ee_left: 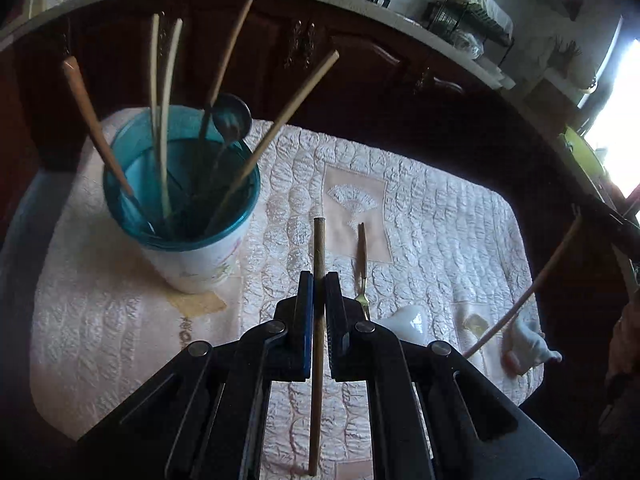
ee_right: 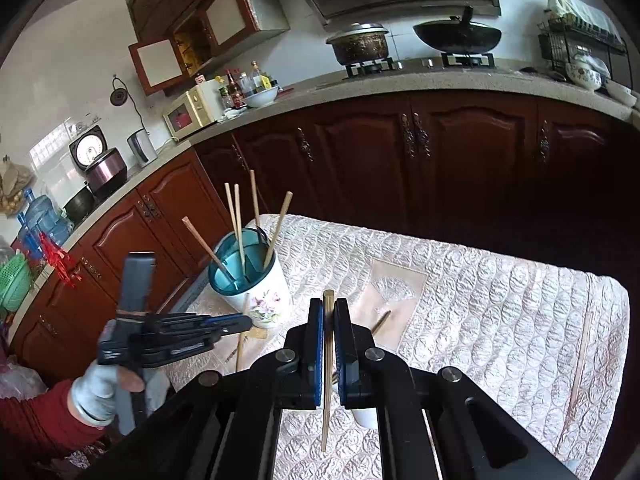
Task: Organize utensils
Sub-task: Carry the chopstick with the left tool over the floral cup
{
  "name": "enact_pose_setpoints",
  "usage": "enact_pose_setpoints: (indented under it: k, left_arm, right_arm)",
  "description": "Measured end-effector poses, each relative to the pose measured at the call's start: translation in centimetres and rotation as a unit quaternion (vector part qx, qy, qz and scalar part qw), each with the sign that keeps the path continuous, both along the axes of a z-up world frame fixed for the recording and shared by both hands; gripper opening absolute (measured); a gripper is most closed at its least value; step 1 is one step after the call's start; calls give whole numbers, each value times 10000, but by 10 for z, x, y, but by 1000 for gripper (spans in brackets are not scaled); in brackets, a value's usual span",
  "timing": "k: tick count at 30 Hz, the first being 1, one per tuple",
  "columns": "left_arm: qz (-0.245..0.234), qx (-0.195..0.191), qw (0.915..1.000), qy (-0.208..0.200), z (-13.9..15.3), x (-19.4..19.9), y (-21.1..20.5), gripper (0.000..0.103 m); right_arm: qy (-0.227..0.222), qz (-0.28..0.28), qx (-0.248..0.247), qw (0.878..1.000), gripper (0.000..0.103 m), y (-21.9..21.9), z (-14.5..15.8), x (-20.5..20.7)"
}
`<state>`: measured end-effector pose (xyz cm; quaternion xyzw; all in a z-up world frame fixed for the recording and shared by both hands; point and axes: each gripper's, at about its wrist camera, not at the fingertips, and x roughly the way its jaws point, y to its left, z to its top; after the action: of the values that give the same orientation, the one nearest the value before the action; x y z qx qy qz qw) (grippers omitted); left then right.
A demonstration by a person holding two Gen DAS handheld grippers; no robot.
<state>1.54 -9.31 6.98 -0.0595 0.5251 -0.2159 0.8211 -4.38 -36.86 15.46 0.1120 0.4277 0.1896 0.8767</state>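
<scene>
**Each gripper pinches a chopstick above the quilted table**

The left gripper (ee_left: 319, 280) clamps a brown wooden chopstick (ee_left: 318, 252); the right gripper (ee_right: 328, 312) clamps a pale ridged chopstick (ee_right: 328, 360). The teal-rimmed floral holder cup (ee_left: 192, 248) stands left on the white quilted cloth (ee_left: 440, 216), and what looks like a small gold fork (ee_left: 362, 264) lies beside it.

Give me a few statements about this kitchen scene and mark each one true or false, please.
1. Each gripper, left and right, grips a chopstick. True.
2. The cup lies on its side. False: it stands upright, chopsticks sticking out.
3. A small fork lies on the quilted cloth. True.
4. The cup is empty. False: it holds several chopsticks and a ladle.
5. Two pots sit on the stove. True.
</scene>
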Motion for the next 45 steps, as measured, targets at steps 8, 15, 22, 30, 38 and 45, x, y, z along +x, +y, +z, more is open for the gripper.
enact_pose_setpoints:
  k: [8,15,22,30,38,45]
  left_arm:
    - [75,-127,9986,-508,52,-19,28,4]
    - [202,-125,9965,-801,79,-17,47,4]
    - [230,-232,9943,-1014,105,-16,55,4]
    - [253,-443,9914,-1208,142,-11,70,4]
    - [497,-273,9833,-1732,182,7,84,4]
    - [846,197,9763,-1984,175,38,91,4]
  right_arm:
    - [-260,254,-51,9993,4,29,26,9]
    - [-416,391,-60,9984,4,48,40,25]
    - [-649,553,-100,9963,4,69,63,38]
    - [-887,669,-45,9938,4,87,85,53]
    - [-1204,700,8,9903,4,113,116,81]
    - [-1217,692,40,9901,4,147,117,116]
